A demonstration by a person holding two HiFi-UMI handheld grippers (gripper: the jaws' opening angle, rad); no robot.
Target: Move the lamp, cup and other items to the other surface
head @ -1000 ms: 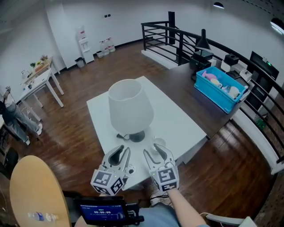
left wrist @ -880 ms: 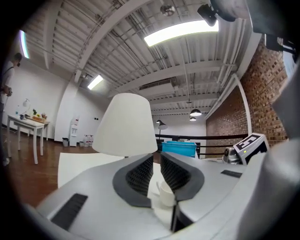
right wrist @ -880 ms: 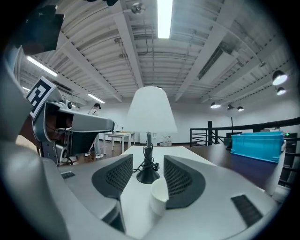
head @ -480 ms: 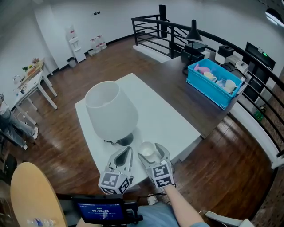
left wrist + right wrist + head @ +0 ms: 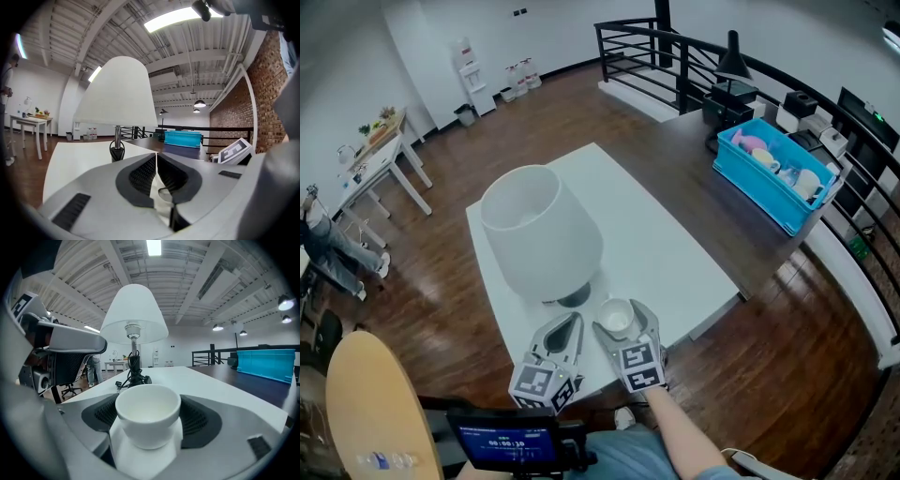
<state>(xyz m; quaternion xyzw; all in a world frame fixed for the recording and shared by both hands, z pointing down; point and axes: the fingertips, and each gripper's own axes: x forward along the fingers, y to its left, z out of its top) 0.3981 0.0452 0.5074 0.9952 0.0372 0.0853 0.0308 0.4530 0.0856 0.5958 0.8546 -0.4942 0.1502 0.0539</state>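
- One cup (image 5: pixel 616 319): white, upright, empty, on the white table (image 5: pixel 666 253) near its front edge, just in front of the lamp base.
- Right gripper (image 5: pixel 620 321) sits around it. In the right gripper view the cup (image 5: pixel 147 420) stands between the jaws, which have just been opening and are spread wide. I read no clamp on it.
- One lamp (image 5: pixel 542 234): white shade, dark base, upright on the same table, just behind both grippers. One bundled black cord (image 5: pixel 133 376) lies at its base.
- Left gripper (image 5: pixel 570 323) is beside the right one and points at the lamp base. Its jaws have just closed, tips together, with nothing between them.
- One blue bin (image 5: pixel 750 195) on the dark tabletop (image 5: pixel 694 178), well apart from the white table. It holds small pink and white items, too small for me to count.
- Two grippers in total, both low over the white table's front edge.
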